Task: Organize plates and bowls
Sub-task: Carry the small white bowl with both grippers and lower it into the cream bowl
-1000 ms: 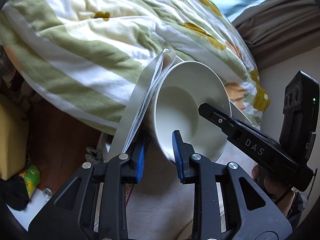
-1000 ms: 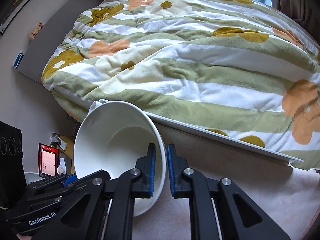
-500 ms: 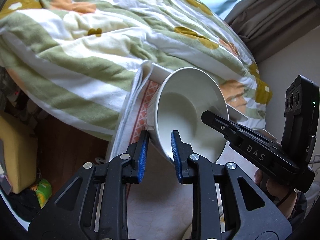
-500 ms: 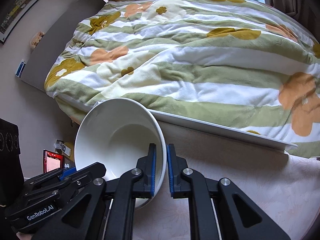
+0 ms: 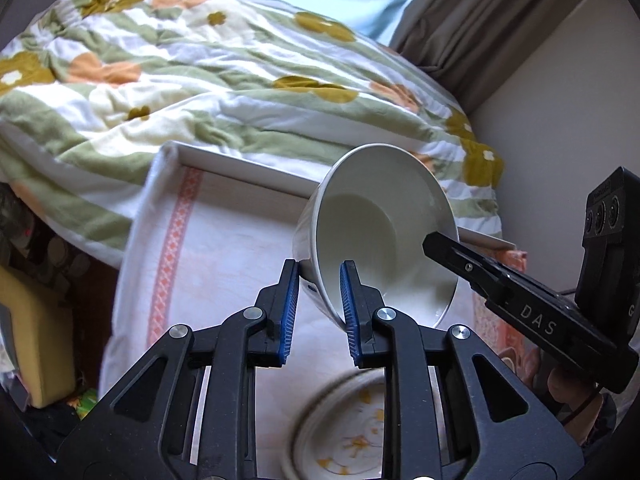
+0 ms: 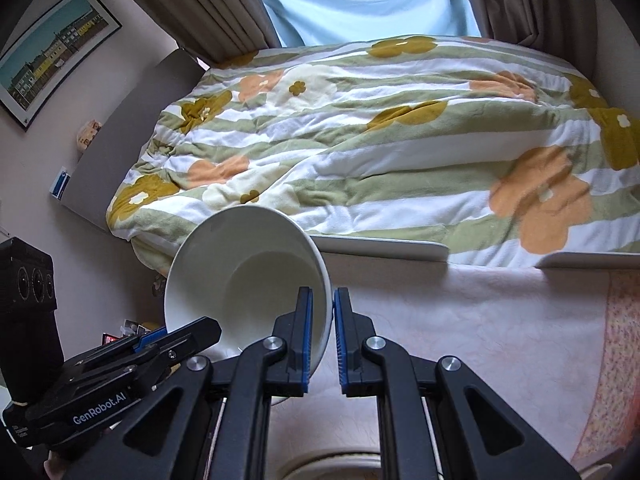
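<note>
White bowl [image 5: 384, 232] tilted, rim clenched btwn both tools, L [image 5: 319, 300] & R [image 6: 320, 336].

Glossy ceramic bowl [image 5: 384, 216] (fleecy blanket [image 5: 200, 80])

A bed under a striped, flowered quilt [image 6: 360, 140] fills the background — grey curtains [image 6: 216, 4] frame a bright window behind it. A framed picture [image 6: 52, 52] hangs on the wall; a pale cloth [image 5: 224, 248] covers the bench.

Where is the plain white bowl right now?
In both wrist views the white bowl is tilted above the cloth-covered table, in front of the bed, its rim gripped by the left gripper and right gripper.
</note>
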